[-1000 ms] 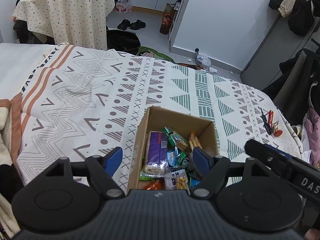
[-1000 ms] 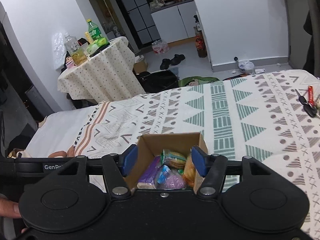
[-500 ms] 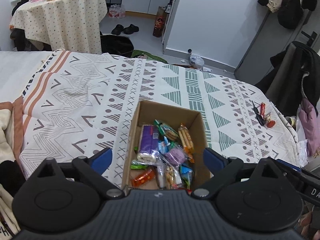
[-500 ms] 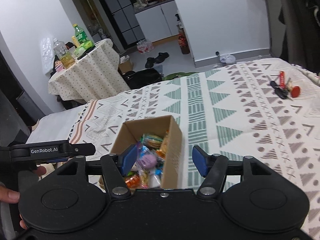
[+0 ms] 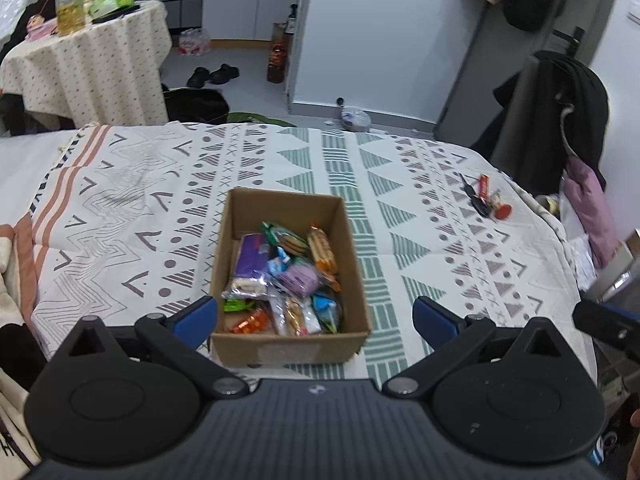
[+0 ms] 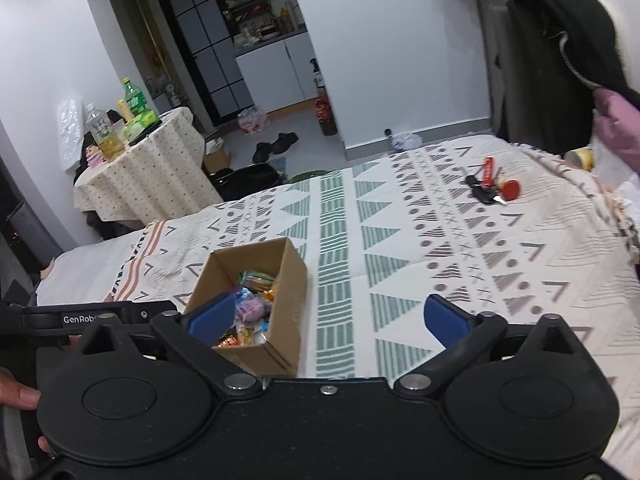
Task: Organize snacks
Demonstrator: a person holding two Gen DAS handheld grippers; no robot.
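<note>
Legibly, only one marking: white letters "GenRob…" on the black bar of the left tool as seen in the right wrist view, the rest cut off behind the right tool's body. Snack wrappers too small to read.

Cardboard box [image 5: 289, 344] open-topped, on the patterned bedspread [image 5: 120, 216]. Long axis runs away from the left camera, short wall nearest. Snacks [image 5: 286, 276] fill the near two-thirds: purple packet along the left wall, orange-wrapped biscuits along the right, both lengthwise with the box; round lilac pack in the middle; small green, orange and blue wrappers at the near end.

Left tool [image 5: 315, 314]: blue fingers spread wide, empty, raised above the bed. Box sits between and just beyond the fingertips, left finger over its near-left corner.

Right tool [image 6: 327, 314]: fingers wide apart, empty. Box lies to the left, under the left finger [image 6: 211, 314], which overlaps its near end; bare bedspread between the fingers.

Keys and a red tag [image 6: 490, 184] far right on the bed, well apart from the box. Round tabletop [image 6: 140, 160] with bottles beyond the bed.
</note>
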